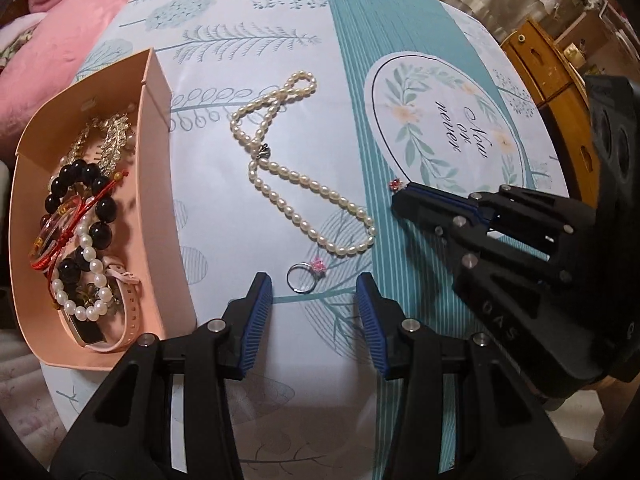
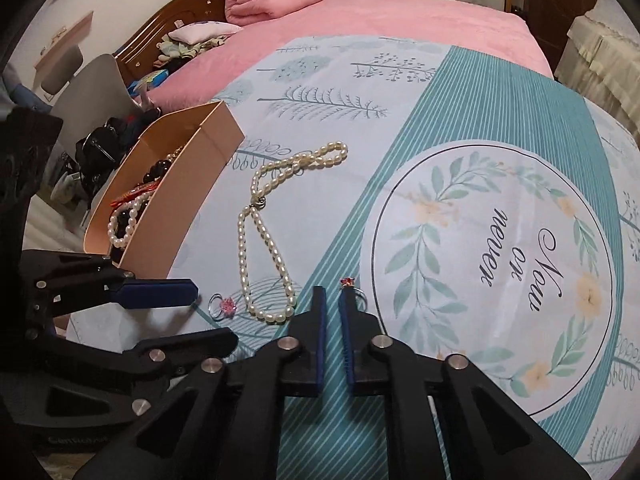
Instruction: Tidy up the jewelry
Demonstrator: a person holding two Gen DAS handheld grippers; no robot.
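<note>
A silver ring with a pink stone [image 1: 306, 276] lies on the printed cloth just ahead of my open left gripper [image 1: 314, 292], between its blue fingertips; it also shows in the right wrist view [image 2: 222, 305]. A pearl necklace [image 1: 280, 168] [image 2: 272, 224] lies stretched beyond it. A second ring with a red stone [image 2: 351, 289] [image 1: 396, 185] sits at the tip of my right gripper [image 2: 331, 294], whose jaws are nearly closed; whether they grip it I cannot tell. The peach box [image 1: 158, 216] [image 2: 192, 184] at left holds bracelets and a watch.
The patterned cloth [image 1: 440, 136] covers a round table. A pink bed [image 2: 400, 20] lies behind it. A wooden piece of furniture [image 1: 552, 80] stands at the right. A chair and clutter [image 2: 96, 132] are at the left in the right wrist view.
</note>
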